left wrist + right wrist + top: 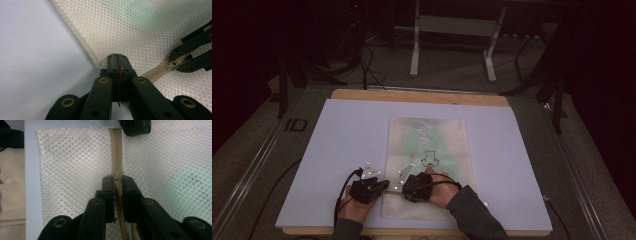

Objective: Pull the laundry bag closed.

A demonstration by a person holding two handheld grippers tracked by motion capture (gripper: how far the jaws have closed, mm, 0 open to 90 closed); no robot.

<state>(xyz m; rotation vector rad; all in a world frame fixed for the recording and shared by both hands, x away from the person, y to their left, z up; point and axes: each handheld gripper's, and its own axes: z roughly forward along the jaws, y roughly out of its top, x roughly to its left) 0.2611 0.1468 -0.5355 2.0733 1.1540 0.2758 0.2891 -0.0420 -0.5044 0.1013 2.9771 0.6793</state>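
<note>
Cream mesh bag [427, 165] lies flat on your pale board [337, 150] (green shows through it). Your left gripper [117, 57] pinches the bag's edge, jaws together; your right gripper [118, 180] clamps the zipper pull [117, 177].

- Mesh bag [427, 160]: cream honeycomb netting, laid flat on the lilac board, long side running away from the person; something green is seen through the mesh.
- Zipper [117, 157]: beige tape, run along the bag's near edge; slider [172, 65] is seen near that edge's middle.
</note>
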